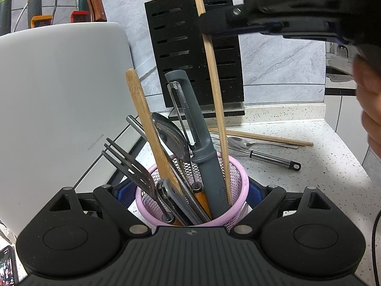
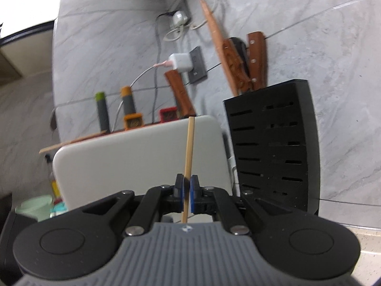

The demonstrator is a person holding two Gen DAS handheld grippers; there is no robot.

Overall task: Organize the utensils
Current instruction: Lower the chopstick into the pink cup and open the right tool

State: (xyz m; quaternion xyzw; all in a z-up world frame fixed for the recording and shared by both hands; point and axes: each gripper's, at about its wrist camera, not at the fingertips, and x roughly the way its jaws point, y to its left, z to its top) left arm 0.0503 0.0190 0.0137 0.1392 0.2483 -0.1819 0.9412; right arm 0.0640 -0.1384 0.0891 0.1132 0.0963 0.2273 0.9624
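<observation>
Left wrist view: left tongs [image 1: 190, 191] clasp the pink mesh holder [image 1: 240, 186], near the counter's [image 1: 309, 190] front edge. Chopstick [image 1: 214, 76] stands inside it.
Right wrist view: right tongs [image 2: 187, 191] pinch the chopstick [image 2: 189, 152], upright.

Black tongs [image 2: 187, 190], blue pads [image 2: 194, 194], silver screws

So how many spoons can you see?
2. One spoon stands bowl-up in the pink cup. The other spoon lies on the counter behind it. More could be hidden inside the cup.
</observation>
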